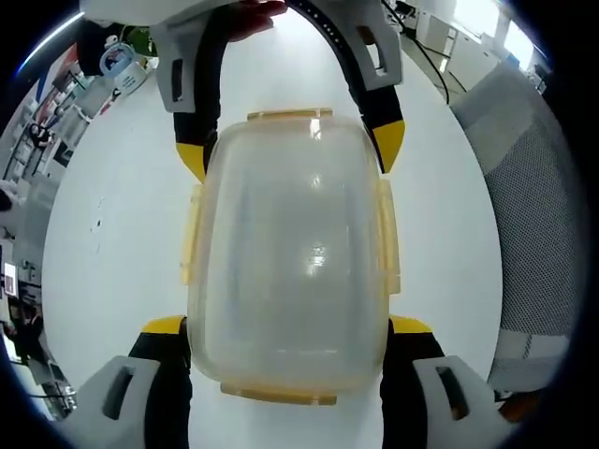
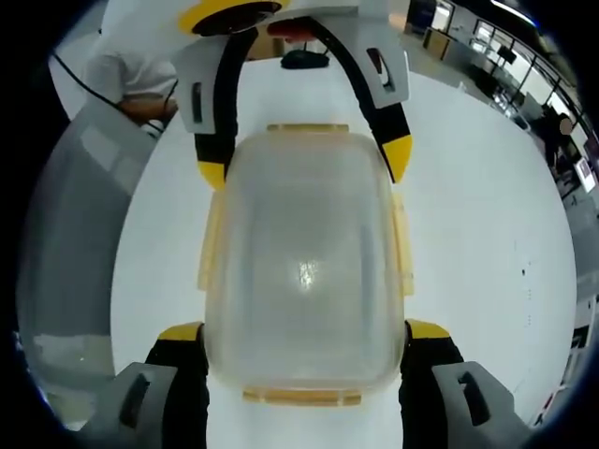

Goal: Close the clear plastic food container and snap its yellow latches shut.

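Note:
The clear plastic container (image 1: pixel 290 262) lies on the white table (image 1: pixel 112 234) with its lid on top, seen from above. Its yellow latches (image 1: pixel 191 234) flare outward along the sides and ends. My left gripper (image 1: pixel 288 327) straddles the near end, its yellow-tipped jaws pressed against both long sides. My right gripper (image 1: pixel 290 154) clasps the far end the same way. In the right gripper view the container (image 2: pixel 304 262) sits between the right gripper (image 2: pixel 304 332) at the bottom and the left gripper (image 2: pixel 304 164) at the top.
A grey mesh chair (image 1: pixel 533 215) stands beside the table, also seen as the chair (image 2: pixel 65 234) on the left. A person in a white shirt (image 2: pixel 140 79) is behind. Desks and cables (image 1: pixel 440 47) lie beyond the table edge.

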`<state>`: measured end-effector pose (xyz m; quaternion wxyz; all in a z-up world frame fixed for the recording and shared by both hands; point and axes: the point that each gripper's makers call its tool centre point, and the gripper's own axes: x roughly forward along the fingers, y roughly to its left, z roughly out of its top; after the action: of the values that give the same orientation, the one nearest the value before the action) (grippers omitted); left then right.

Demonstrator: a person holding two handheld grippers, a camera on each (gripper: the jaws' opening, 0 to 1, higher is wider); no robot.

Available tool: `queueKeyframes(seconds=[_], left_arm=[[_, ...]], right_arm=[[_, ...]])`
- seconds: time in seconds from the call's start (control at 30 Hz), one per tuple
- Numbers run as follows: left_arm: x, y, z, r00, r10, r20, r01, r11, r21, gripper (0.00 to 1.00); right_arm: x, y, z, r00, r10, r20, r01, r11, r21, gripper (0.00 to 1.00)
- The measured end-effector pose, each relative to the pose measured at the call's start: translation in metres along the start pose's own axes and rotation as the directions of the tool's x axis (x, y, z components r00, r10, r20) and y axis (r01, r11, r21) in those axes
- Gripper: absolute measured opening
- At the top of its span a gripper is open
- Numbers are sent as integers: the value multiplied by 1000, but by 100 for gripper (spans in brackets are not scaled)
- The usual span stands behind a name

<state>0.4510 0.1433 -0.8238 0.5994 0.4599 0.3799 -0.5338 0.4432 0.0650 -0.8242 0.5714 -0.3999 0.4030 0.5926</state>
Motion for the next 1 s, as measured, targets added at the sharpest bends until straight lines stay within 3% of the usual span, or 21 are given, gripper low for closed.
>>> queueKeyframes(seconds=[0.53,0.67,0.77,1.0], left_arm=[[0,0,-1,1000,6,-10,-6,1000,31,86],[-3,-2,1,1000,-8,7,8,1000,7,85],[-5,0,6,999,0,37,0,1000,-12,87],[-9,0,4,999,13,35,-13,1000,-9,90]], right_arm=[[-2,1,1,1000,6,27,-6,1000,-6,86],[-2,1,0,1000,7,26,-7,1000,-4,87],[-6,-1,3,998,0,60,-2,1000,24,88],[-12,-5,-1,997,-20,78,17,999,39,90]])
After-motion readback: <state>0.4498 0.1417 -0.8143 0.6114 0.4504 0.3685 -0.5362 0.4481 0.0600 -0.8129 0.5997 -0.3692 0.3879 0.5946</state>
